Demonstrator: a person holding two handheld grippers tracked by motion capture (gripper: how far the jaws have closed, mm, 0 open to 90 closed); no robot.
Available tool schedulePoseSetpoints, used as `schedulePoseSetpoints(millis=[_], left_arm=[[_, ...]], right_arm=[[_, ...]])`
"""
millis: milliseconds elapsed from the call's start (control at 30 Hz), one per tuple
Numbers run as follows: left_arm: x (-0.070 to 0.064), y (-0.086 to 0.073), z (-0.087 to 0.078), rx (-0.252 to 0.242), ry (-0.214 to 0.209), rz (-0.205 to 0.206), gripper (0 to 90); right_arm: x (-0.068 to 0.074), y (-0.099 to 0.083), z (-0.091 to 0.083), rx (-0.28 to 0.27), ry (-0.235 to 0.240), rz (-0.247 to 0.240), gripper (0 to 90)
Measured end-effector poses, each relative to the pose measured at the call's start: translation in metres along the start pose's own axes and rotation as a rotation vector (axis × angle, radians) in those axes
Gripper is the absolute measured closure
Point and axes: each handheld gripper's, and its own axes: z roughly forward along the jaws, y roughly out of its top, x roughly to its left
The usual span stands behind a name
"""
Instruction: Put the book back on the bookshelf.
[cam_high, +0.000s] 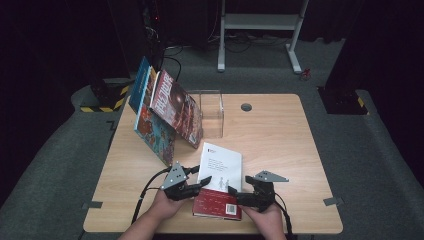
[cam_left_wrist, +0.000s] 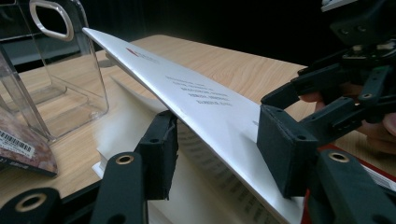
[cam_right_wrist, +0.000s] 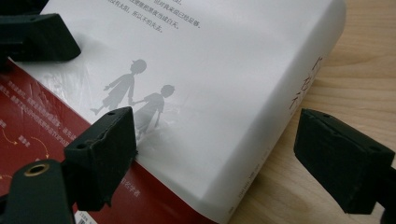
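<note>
1. Left gripper (cam_high: 199, 181): jaws clamped on the lifted white cover (cam_left_wrist: 205, 100) of one white book (cam_high: 220, 172), one pad under it, one on top
2. Right gripper (cam_high: 239, 192): jaws apart, straddling the book's spine edge (cam_right_wrist: 261, 140)
3. The book lies flat at the near middle of the table (cam_high: 280, 140)
4. Three books (cam_high: 167, 112) lean beside one clear stand (cam_high: 212, 112)
</note>
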Motion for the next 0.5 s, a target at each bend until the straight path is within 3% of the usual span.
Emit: schedulePoseSetpoints(millis=[67, 267, 500], left_arm=[[-0.0003, 0.0, -0.0001, -0.002, 0.0, -0.001, 48.9], [-0.003, 0.001, -0.0016, -0.011, 0.006, 0.015, 48.9], [-0.0073, 0.0039, -0.0039, -0.02, 0.013, 0.038, 49.0]], right_arm=[[-0.0012, 0.0009, 0.0013, 0.009, 0.014, 0.029, 11.3], [-0.0014, 0.0028, 0.0033, 0.004, 0.027, 0.04, 10.0], [-0.0049, 0.004, 0.0061, -0.005, 0.076, 0.085, 8.5]])
